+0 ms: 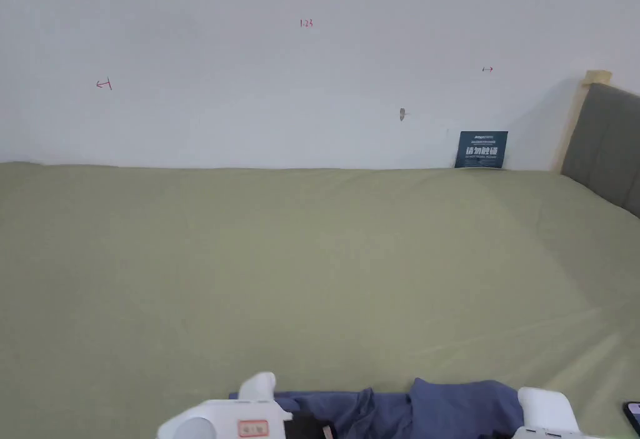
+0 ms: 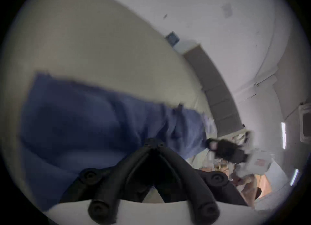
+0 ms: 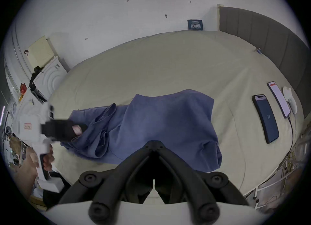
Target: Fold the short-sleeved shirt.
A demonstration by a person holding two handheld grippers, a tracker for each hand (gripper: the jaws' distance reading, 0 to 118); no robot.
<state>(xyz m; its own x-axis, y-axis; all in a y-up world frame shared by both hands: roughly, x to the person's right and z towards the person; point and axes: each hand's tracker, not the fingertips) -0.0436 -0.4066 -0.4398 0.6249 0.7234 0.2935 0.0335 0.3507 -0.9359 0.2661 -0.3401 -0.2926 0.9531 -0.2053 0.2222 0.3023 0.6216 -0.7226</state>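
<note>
The blue shirt (image 3: 168,124) is stretched crosswise on the bed (image 3: 168,63); the left gripper (image 3: 79,129) and right gripper (image 3: 154,144) are closed on opposite ends.

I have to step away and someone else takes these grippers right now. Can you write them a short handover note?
Left gripper: jaws closed, tips at the bunched edge of the blue shirt; grip on cloth looks likely but is blurred.
Right gripper: jaws closed at the shirt's near edge; whether cloth is pinched is unclear.
Shirt: crumpled at the near side of the bed. Two phones lie to its right.
Done: no neat fold yet.
Left: spread it flat, fold sleeves in, then the body.
</note>
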